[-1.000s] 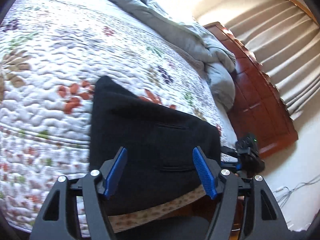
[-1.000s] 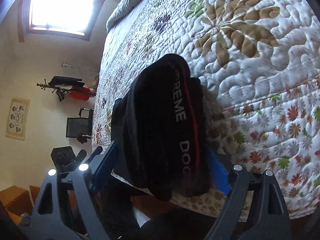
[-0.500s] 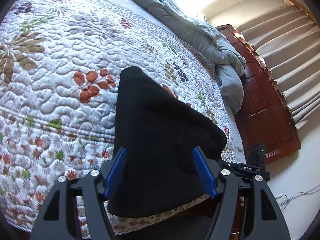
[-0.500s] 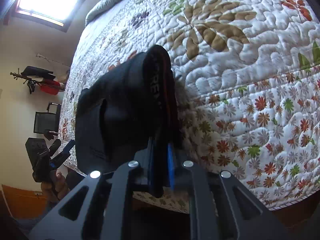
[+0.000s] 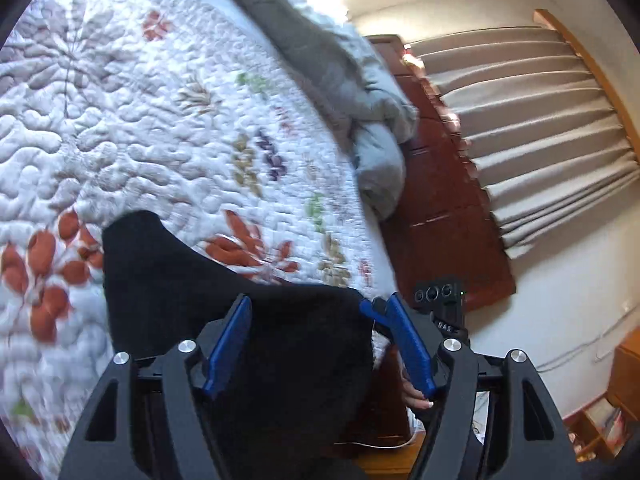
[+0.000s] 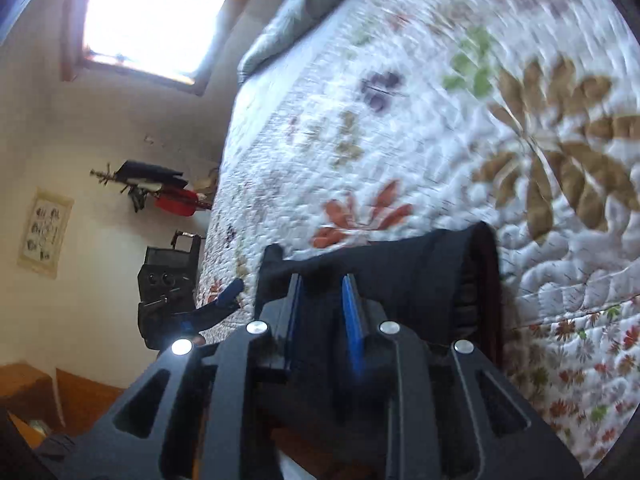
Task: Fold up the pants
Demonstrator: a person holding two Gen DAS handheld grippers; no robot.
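The black pants (image 5: 240, 300) lie folded at the near edge of the bed, on its floral quilt (image 5: 160, 140), filling the lower middle of the left wrist view; the left gripper (image 5: 320, 332) stands wide, its blue pads either side of the cloth and gripping nothing; at 3 o'clock from it the other gripper's body shows small white letters, possibly "DAS", too small to be sure. In the right wrist view the right gripper (image 6: 322, 300) is narrow, its pads pinching a fold of the pants (image 6: 420, 276); a red stripe runs along the waistband (image 6: 490, 280) at 2 o'clock, any lettering there unreadable. A framed poster (image 6: 44, 232) hangs at 9 o'clock, its print illegible; grey bedding (image 5: 360, 100) lies at 12 o'clock.
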